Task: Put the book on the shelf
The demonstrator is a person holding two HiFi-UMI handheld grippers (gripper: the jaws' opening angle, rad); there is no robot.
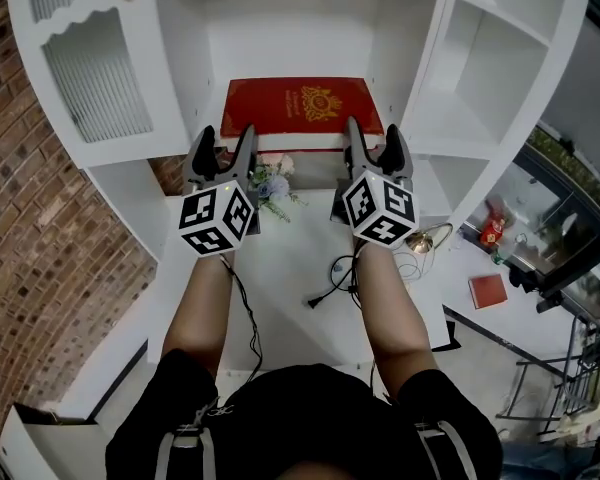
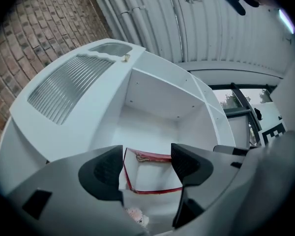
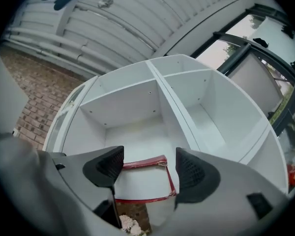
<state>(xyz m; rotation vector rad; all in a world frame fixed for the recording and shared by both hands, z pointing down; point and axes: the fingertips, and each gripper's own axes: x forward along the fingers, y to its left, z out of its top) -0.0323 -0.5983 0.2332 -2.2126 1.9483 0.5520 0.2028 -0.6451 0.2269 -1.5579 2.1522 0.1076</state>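
Note:
The red book (image 1: 300, 103) with a gold emblem lies flat on the middle compartment of the white shelf unit (image 1: 410, 58). My left gripper (image 1: 228, 140) stands open just in front of the book's near left corner, nothing between its fingers. My right gripper (image 1: 373, 136) is open too, by the near right corner, not touching the book. In the left gripper view the book (image 2: 152, 173) shows beyond the open left gripper (image 2: 147, 159). In the right gripper view it lies beyond the open right gripper (image 3: 146, 163) as a red-edged slab (image 3: 142, 181).
A small bunch of flowers (image 1: 272, 183) sits below the shelf between the grippers. A black cable (image 1: 330, 283) trails over the white surface near me. A louvred cabinet door (image 1: 95, 78) is at the left, a brick wall (image 1: 30, 218) beyond it. A small red book (image 1: 488, 290) lies at the right.

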